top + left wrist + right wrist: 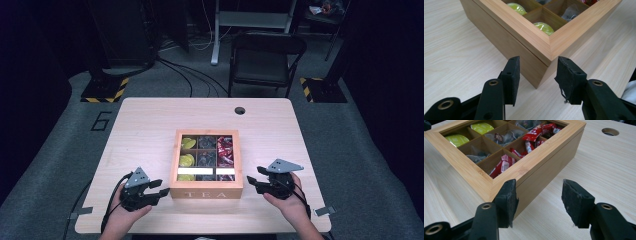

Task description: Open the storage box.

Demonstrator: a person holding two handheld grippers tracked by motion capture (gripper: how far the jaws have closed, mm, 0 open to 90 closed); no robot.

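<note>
A wooden tea box (206, 192) marked TEA sits mid-table, its lid shut with a clear window over nine compartments. Green pods (187, 160) fill the left column, grey bags (205, 158) the middle, red sachets (225, 151) the right. My left gripper (159, 187) stands open at the box's front left corner (541, 75), which lies just beyond its jaws. My right gripper (254, 176) is open beside the box's front right corner (506, 185), with the green pods (456, 138) and red sachets (503, 165) visible through the lid.
A round cable hole (240, 110) pierces the table (145, 130) near its far edge. A black folding chair (263, 60) stands behind the table, with cables and striped stand bases on the floor. Bare wood lies on both sides of the box.
</note>
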